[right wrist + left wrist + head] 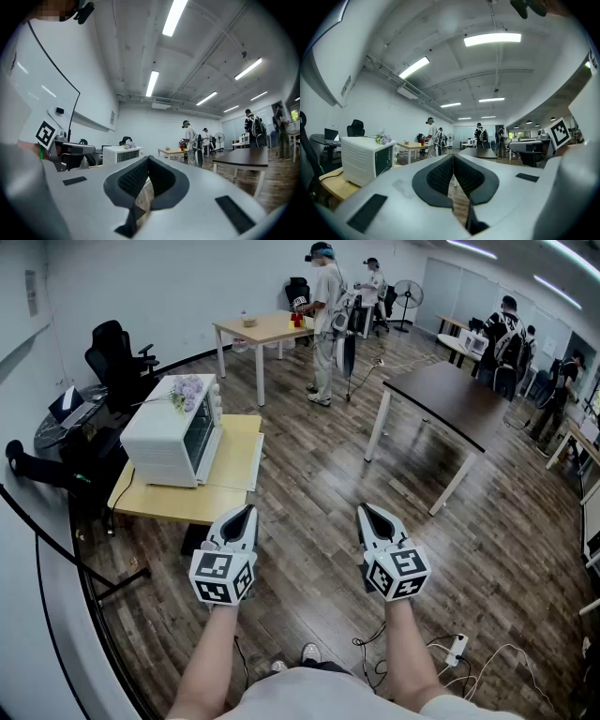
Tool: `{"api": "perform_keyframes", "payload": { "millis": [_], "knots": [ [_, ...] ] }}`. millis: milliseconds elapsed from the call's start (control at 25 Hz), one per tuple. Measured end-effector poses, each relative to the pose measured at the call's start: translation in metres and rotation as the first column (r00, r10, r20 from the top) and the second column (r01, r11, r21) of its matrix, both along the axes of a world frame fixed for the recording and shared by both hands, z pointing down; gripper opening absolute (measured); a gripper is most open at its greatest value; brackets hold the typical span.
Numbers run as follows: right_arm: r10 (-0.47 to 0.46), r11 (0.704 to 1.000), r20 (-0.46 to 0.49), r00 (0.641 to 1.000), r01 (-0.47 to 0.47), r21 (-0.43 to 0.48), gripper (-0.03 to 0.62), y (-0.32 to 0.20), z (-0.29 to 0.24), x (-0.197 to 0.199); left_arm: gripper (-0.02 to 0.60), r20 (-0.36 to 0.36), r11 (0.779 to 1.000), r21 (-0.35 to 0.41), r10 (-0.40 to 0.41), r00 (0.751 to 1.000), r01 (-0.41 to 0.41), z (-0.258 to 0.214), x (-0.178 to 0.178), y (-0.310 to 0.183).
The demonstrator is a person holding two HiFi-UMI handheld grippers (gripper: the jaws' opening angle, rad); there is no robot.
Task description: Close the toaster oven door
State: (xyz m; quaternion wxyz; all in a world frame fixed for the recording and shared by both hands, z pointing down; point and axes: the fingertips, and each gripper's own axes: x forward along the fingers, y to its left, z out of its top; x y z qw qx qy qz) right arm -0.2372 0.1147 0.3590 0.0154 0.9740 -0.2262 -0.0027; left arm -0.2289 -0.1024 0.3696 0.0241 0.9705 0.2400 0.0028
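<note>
pressing flat against each other, the ribbed pads (pixel 439 176) of the left gripper (pixel 453 158) are shown with nothing between them, the jaws drawn to a thin seam. the same is seen on the right gripper (pixel 147 160): its pads (pixel 133 179) are brought together and nothing is pinched. both grippers are held side by side at the ends of bare forearms, low in front of the body, with the tips aimed forward over the wooden floor (pixel 309 474). nothing is touched by either one.

the toaster oven (pixel 167 439) is found well apart from them, ahead and to the left. it is set on a low light-wood table (pixel 159 504), and a small bunch of purple flowers (pixel 186 390) is laid on its top. its glass front is turned toward the open floor.

from here the door is judged to stand upright against the oven's face rather than hanging down over the table, though the seam is too small to be checked. if that reading holds, the closing is already done and nothing is left. if the door is in fact ajar, the whole task is left: the oven must be approached and the door pushed home.
</note>
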Motion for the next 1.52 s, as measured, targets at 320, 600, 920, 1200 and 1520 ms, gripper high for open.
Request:
{"api": "perform_keyframes", "payload": {
  "millis": [320,600,920,1200,1520],
  "knots": [
    [0.0,1.0,0.001,1.0,0.0,0.02,0.167,0.001,0.0,0.002,0.014,0.005,1.0,0.004,0.001,1.0,-0.001,0.001,0.0,0.003],
    [-0.001,1.0,0.003,1.0,0.001,0.015,0.167,0.004,0.0,0.005,0.014,0.006,1.0,0.015,-0.003,1.0,0.003,0.001,-0.001,0.007],
    [-0.012,1.0,0.008,1.0,0.012,0.009,0.167,0.012,0.004,0.015,0.014,0.007,1.0,0.023,-0.006,1.0,0.005,0.002,0.011,0.019],
    [-0.034,0.999,0.008,0.999,0.035,-0.016,0.318,0.018,0.009,0.031,0.015,-0.009,0.999,0.035,0.017,1.0,-0.017,0.003,0.024,0.039],
    [-0.037,0.998,-0.001,0.999,0.037,-0.054,0.574,0.027,0.018,0.06,0.015,0.017,0.999,0.043,-0.011,1.0,0.01,0.014,0.046,0.046]
  ]
}}
